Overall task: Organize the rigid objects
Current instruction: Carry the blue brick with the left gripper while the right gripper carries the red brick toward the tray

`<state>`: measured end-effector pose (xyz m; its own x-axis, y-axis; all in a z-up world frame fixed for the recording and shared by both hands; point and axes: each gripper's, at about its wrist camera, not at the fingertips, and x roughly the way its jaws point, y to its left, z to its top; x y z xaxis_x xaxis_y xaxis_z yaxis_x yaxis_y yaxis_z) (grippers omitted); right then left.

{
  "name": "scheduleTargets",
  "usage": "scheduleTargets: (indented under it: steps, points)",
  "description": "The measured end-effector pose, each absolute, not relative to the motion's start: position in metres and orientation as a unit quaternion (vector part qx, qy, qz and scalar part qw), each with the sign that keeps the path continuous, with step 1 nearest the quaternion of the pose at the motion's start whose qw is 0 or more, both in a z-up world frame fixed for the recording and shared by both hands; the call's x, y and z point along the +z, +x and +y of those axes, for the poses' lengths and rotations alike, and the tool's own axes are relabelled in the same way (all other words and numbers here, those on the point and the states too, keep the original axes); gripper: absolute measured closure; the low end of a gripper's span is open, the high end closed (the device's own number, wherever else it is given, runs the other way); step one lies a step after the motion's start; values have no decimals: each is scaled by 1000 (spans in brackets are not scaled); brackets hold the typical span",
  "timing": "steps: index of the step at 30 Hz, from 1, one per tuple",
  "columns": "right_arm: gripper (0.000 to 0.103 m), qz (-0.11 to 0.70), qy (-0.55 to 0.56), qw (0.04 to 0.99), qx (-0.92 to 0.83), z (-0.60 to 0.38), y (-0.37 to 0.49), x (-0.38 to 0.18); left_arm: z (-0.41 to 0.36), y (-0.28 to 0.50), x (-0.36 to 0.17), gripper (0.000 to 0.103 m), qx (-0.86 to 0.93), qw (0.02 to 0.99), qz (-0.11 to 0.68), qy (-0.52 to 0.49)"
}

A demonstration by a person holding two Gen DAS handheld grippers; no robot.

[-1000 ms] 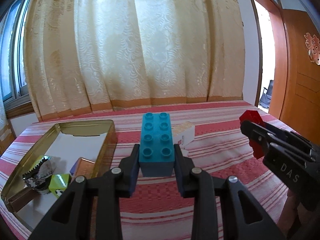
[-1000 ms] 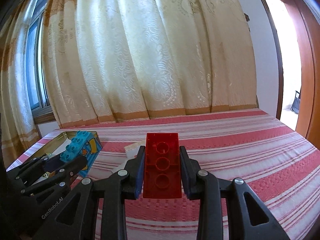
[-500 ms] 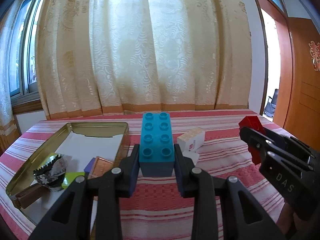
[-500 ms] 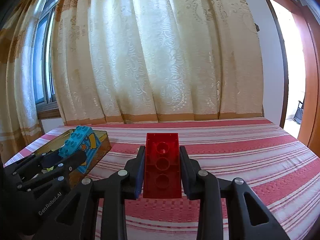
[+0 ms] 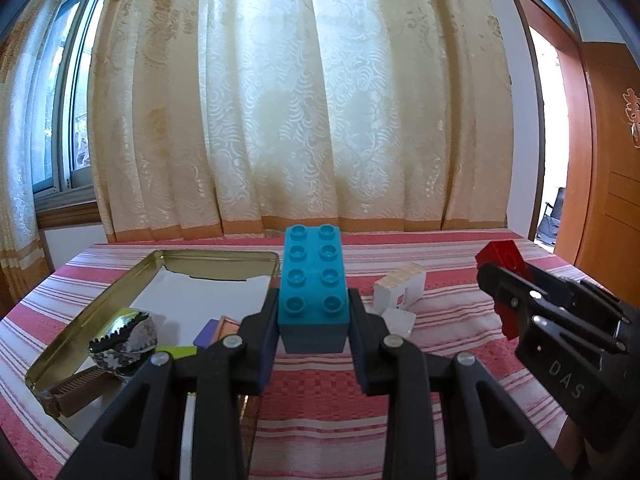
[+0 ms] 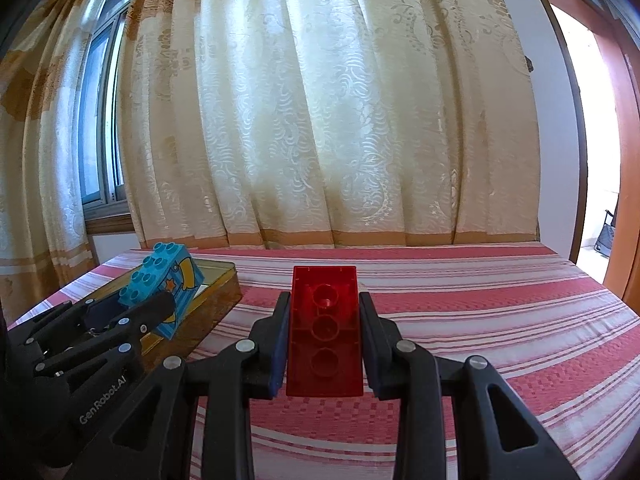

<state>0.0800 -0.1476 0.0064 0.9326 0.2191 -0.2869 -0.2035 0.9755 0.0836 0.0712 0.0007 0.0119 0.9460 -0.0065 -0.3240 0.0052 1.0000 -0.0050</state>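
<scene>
Nearest: left gripper (image 5: 314,330) clamped on the blue brick (image 5: 313,286), studs up, held above the striped table (image 5: 440,360) beside the gold tin's (image 5: 92,308) right wall. Right gripper (image 6: 324,344) closed on the red brick (image 6: 325,330), hollow side up. Likely light, stiff, slick plastic; best pinched across flat long sides. Farther off, small white boxes (image 5: 400,290) toward the far edge.

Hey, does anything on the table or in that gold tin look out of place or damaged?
The white paper lining in the gold tin has a torn, ragged far edge. Two small white boxes lie loose on the striped tablecloth, outside the tin.
</scene>
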Motion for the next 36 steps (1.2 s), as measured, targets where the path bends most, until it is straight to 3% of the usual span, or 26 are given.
scheduleTargets:
  steps: [36]
  points:
    - [69,157,5,976,148,-102,78,5,39,57,13,73,27,988,148,-19]
